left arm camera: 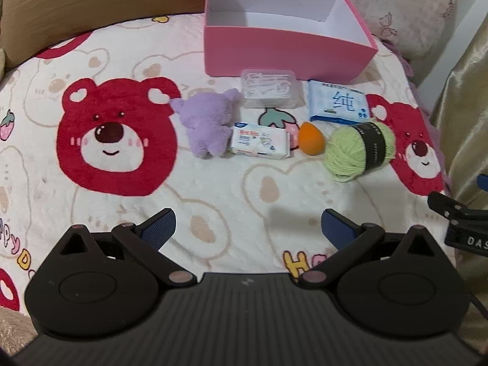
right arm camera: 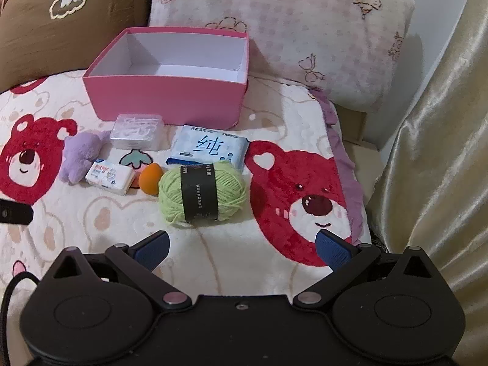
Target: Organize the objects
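An empty pink box [left arm camera: 283, 50] [right arm camera: 164, 97] stands at the back of the bear-print blanket [left arm camera: 213, 189]. In front of it lie a clear plastic case [left arm camera: 270, 88] [right arm camera: 137, 131], a blue-white tissue pack [left arm camera: 337, 102] [right arm camera: 209, 148], a purple plush toy [left arm camera: 207, 125] [right arm camera: 80, 157], a small wipes pack [left arm camera: 260, 141] [right arm camera: 109, 178], an orange sponge egg [left arm camera: 311, 138] [right arm camera: 149, 178] and a green yarn ball [left arm camera: 358, 149] [right arm camera: 201, 193]. My left gripper [left arm camera: 248, 228] hovers open well in front of the row. My right gripper [right arm camera: 242, 247] is open just short of the yarn. Both hold nothing.
A brown cushion [right arm camera: 61, 18] and a pink floral pillow [right arm camera: 305, 30] lean behind the box. A shiny beige curtain [right arm camera: 442, 152] hangs at the right. The blanket's edge [right arm camera: 350, 164] drops off to the right of the yarn. The right gripper's body [left arm camera: 463, 225] shows at the left view's right edge.
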### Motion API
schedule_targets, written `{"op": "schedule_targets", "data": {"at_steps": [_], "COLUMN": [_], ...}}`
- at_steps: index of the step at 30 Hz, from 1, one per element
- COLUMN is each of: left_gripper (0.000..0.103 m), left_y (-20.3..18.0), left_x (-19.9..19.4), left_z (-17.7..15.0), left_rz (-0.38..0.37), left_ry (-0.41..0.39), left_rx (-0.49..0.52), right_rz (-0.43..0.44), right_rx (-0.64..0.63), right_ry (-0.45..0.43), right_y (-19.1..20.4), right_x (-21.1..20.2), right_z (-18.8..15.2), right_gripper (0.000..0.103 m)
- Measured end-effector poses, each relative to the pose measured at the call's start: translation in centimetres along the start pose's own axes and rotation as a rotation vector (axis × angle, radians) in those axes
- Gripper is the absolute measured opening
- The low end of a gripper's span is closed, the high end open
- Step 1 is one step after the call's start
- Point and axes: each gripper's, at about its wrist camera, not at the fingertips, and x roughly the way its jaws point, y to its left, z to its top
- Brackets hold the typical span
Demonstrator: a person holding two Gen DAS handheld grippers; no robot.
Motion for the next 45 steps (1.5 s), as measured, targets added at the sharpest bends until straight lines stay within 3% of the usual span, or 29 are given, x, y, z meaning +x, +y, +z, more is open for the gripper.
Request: {"op": "schedule_targets", "data": {"at_steps": [10, 36, 40, 45], "left_gripper": [0.102, 0.100, 0.100, 0.100], "left_y": [0.9, 0.4, -0.6, -3.2], "left_x": [-0.9, -1.3, -1.9, -1.4], "left_z": [0.2, 0.1, 0.3, 1.7], "left_rz": [-0.008, -0.042, -0.031, -0.047], "left_ry": [-0.045, -0.033, -0.069, -0.110], "left_rx": [0.020, -0.006, 0.009, 0.037], "right_rz": [0.009, 0.022, 0.059, 0.164], "right_rx": [-0.007, -0.011, -0.041, -0.090], "right_ry": [-0.002, -0.016, -0.062, -0.201], "right_y": [0.2, 0.1, -0.2, -1.5], "right_x": [-0.2, -0.6, -1.2, -1.7], "right_z": [0.1, 0.1, 0.2, 0.4], "right_gripper": [0.103, 0.103, 0.103, 0.103]}}
